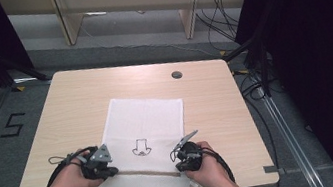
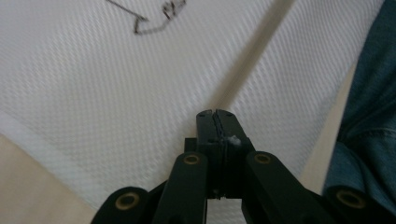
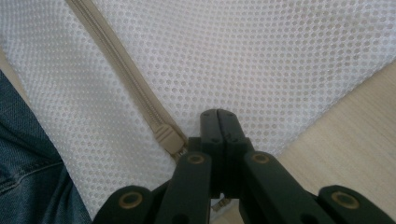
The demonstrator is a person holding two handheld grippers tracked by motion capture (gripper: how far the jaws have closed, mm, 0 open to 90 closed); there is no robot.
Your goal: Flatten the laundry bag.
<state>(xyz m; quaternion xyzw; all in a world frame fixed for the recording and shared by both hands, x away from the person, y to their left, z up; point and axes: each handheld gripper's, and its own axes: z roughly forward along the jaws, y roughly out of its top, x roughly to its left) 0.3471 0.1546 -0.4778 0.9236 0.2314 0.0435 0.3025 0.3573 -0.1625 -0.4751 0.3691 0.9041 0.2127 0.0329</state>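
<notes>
- Mesh bag [image 1: 145, 136] lies flat, lower centre of high view; its zipper [image 1: 144, 171] runs left-right between left gripper [image 1: 107, 171] and right gripper [image 1: 180, 164].
- Left gripper view: jaws together, pinching mesh at the zipper band [image 2: 252, 60].
- Right gripper view: jaws together; zipper slider [image 3: 170, 139] just left, seemingly the pull held.

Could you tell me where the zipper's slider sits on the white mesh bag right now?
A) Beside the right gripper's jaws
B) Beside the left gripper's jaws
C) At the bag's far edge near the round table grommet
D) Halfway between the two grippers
A: in the right gripper view the beige slider lies just next to the shut jaws of the right gripper, at the end of the zipper on the mesh bag.
</notes>
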